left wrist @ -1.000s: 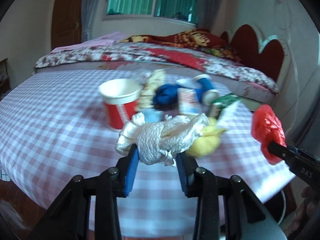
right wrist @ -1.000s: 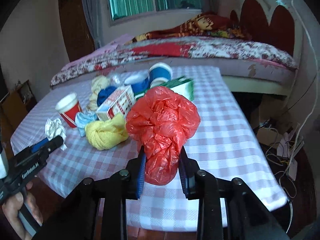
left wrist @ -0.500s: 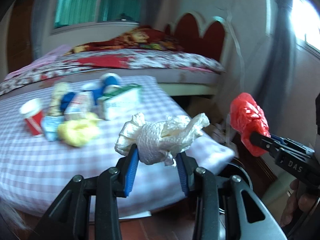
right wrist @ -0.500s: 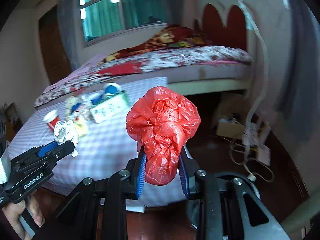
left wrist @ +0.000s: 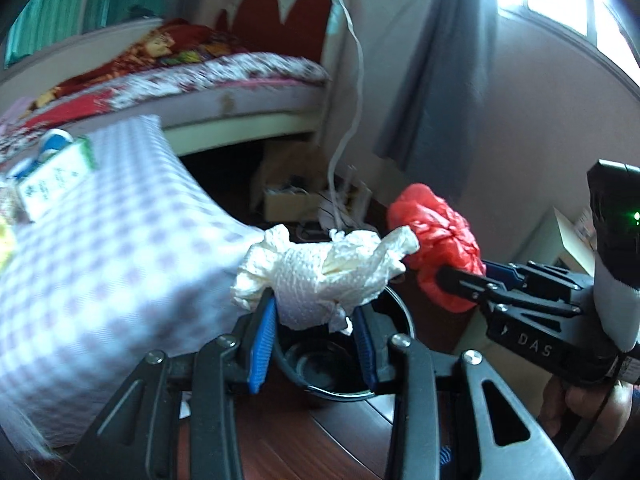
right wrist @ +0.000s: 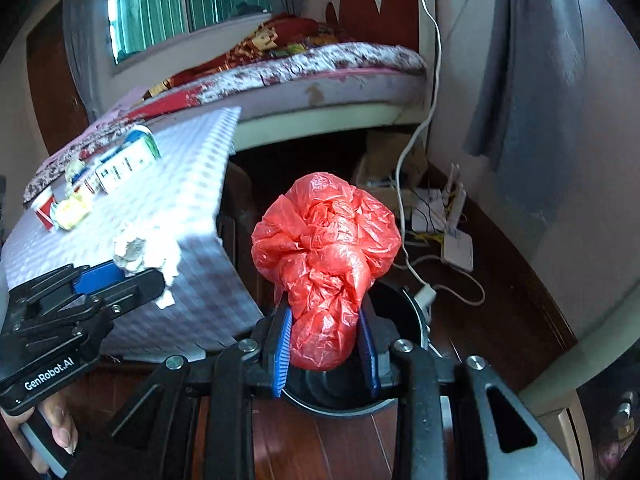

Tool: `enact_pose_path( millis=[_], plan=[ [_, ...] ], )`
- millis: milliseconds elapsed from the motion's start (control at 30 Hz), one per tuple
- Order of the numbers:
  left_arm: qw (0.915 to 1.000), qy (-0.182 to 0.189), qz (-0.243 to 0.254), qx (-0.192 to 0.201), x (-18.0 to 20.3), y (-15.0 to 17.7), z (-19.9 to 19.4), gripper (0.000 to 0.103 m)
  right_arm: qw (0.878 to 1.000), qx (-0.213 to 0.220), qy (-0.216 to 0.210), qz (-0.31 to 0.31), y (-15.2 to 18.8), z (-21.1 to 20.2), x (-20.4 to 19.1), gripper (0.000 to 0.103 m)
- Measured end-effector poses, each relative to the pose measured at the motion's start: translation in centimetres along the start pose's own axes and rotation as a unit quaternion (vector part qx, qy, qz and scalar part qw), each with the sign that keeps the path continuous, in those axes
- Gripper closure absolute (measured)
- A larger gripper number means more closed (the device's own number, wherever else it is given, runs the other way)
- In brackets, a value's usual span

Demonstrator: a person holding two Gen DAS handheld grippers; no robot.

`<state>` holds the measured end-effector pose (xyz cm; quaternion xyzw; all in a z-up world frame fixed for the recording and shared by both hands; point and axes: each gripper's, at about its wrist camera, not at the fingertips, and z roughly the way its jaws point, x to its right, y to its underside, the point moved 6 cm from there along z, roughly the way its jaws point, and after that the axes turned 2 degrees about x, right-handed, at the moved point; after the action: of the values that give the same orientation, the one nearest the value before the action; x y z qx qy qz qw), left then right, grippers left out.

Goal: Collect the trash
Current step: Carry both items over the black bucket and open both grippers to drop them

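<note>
1. My left claw (left wrist: 316, 336) is clamped on a crumpled white paper towel (left wrist: 324, 276); the blue pads (left wrist: 262, 344) press its lower part from both sides and the bulk of the wad bulges above and ahead of the fingers.
2. My right claw (right wrist: 324, 344) grips a scrunched red plastic bag (right wrist: 324, 260) by its lower neck, with the puffed part of the bag standing up past the fingertips.
3. Below and just ahead of both claws stands a dark round bin (left wrist: 340, 364) on the wooden floor (right wrist: 352, 448); in the right wrist view its rim (right wrist: 412, 308) curves behind the red bag, and the bag hangs over its opening.
4. From my left claw, the right claw (left wrist: 460, 284) shows off to the right with the red bag (left wrist: 436, 240) held just beside the paper towel; whether the two touch I cannot tell.
5. From my right claw, the left claw (right wrist: 132, 276) sits to the left and lower, the white wad (right wrist: 140, 252) at its tip in front of the bench corner.
6. The bench (right wrist: 172, 208), under a checked cloth, lies to the left of both claws and carries more trash well away from them: a white-and-green carton (right wrist: 124, 164), a yellow wad (right wrist: 72, 210) and a red paper cup (right wrist: 44, 210).
7. Farther ahead is the bed (right wrist: 320, 68), and to the right of my right claw a white cable (right wrist: 412, 148) trails down to a white box (right wrist: 458, 248) on the floor.
</note>
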<state>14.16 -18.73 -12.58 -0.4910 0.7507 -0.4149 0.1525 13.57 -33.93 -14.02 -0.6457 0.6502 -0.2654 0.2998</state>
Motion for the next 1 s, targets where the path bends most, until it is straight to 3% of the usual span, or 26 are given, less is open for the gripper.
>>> enact_pose_path(
  millis=[433, 533, 567, 600, 633, 667, 800, 867, 1000],
  plan=[
    [0.9949, 0.025, -0.001, -0.097, 1.3, 3.8, 8.6, 0.065, 0.997, -0.078, -0.014, -0.008, 3.3, 6.5, 4.3, 0.072],
    [0.9936, 0.030, -0.005, -0.109, 1.5, 3.8, 10.0, 0.059, 0.995, -0.097, -0.025, -0.018, 3.7, 8.3, 4.2, 0.071],
    [0.9931, 0.032, -0.009, -0.112, 1.5, 3.8, 10.3, 0.044, 0.994, -0.106, -0.017, -0.026, 3.9, 9.2, 4.3, 0.064],
    [0.9931, 0.026, -0.012, -0.114, 1.3, 3.9, 10.6, 0.031, 0.992, -0.120, -0.004, -0.030, 4.2, 10.0, 4.5, 0.038],
    [0.9936, 0.008, -0.013, -0.112, 1.0, 4.0, 10.8, 0.016, 0.990, -0.133, 0.019, -0.030, 4.6, 10.9, 5.2, 0.023],
    [0.9935, 0.001, -0.016, -0.112, 0.7, 4.2, 11.1, 0.015, 0.990, -0.136, 0.031, -0.026, 4.7, 11.4, 5.8, 0.014],
    [0.9922, -0.030, -0.023, -0.119, -0.3, 4.9, 11.1, 0.015, 0.990, -0.137, 0.033, 0.003, 5.2, 11.3, 7.4, 0.014],
    [0.9926, -0.044, -0.021, -0.112, -0.5, 4.9, 10.5, 0.009, 0.991, -0.131, 0.036, 0.004, 5.1, 10.9, 7.4, 0.014],
    [0.9919, -0.069, -0.023, -0.104, -1.2, 5.0, 9.2, 0.007, 0.991, -0.126, 0.043, -0.002, 4.8, 10.1, 6.8, 0.001]
  ],
)
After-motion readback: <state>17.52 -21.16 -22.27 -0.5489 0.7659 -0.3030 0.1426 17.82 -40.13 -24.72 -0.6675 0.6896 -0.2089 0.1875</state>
